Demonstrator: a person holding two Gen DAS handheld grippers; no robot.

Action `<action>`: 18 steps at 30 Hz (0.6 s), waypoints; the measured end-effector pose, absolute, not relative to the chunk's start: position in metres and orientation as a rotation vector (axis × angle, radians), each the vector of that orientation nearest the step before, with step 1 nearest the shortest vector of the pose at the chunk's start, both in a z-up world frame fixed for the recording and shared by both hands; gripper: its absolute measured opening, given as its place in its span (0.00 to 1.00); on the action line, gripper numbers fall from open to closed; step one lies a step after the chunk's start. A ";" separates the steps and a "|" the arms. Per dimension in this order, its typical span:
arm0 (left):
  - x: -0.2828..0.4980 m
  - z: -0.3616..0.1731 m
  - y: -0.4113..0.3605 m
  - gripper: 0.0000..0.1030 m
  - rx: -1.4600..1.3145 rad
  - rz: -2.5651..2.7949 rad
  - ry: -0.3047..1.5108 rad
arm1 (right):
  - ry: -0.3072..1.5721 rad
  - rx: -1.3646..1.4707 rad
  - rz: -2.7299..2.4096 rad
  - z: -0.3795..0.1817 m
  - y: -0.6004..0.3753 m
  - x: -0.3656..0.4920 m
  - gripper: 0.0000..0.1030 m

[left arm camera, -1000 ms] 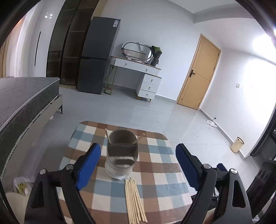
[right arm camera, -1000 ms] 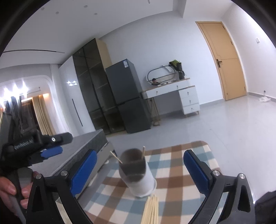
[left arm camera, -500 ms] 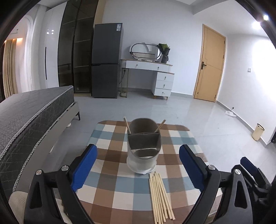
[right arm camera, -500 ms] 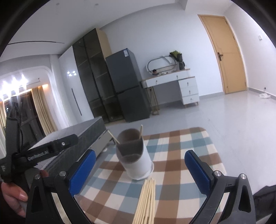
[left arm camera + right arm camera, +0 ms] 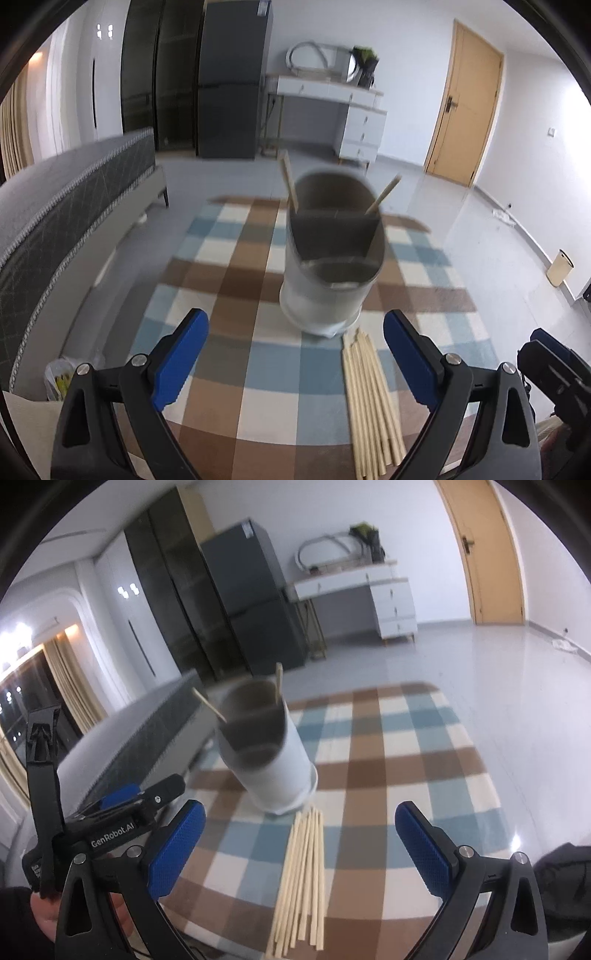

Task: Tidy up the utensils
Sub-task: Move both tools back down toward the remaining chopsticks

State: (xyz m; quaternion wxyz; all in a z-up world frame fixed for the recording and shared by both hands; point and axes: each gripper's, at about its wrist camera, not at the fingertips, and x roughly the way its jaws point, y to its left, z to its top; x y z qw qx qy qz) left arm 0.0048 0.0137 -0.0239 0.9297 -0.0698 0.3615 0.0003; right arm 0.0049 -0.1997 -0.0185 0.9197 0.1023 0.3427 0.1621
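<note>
Motion blur softens the gray utensil holder (image 5: 332, 258), so you cannot read what lies in its lower front compartment; two chopsticks (image 5: 289, 184) lean out of the rear one. The holder is a rounded, divided tub on a white base, standing on a checked tablecloth (image 5: 229, 280) of brown, blue and cream. Just in front of it lies a bundle of pale wooden chopsticks (image 5: 301, 878), its near ends cut off in the left view. Your left gripper (image 5: 295, 363) and right gripper (image 5: 295, 845) both hang spread wide, blue textured pads empty. Only the right view shows your hand (image 5: 42, 921) on the left tool's handle.
</note>
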 end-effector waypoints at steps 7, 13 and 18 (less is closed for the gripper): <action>0.030 -0.050 0.040 0.90 -0.246 0.086 0.879 | 0.868 0.124 0.296 -0.053 -0.185 0.043 0.99; 0.040 -0.057 0.058 0.90 -0.330 0.158 0.933 | 1.050 0.020 0.257 -0.097 -0.171 0.090 0.78; 0.047 -0.068 0.063 0.90 -0.359 0.181 0.986 | 1.159 -0.002 0.281 -0.133 -0.160 0.113 0.69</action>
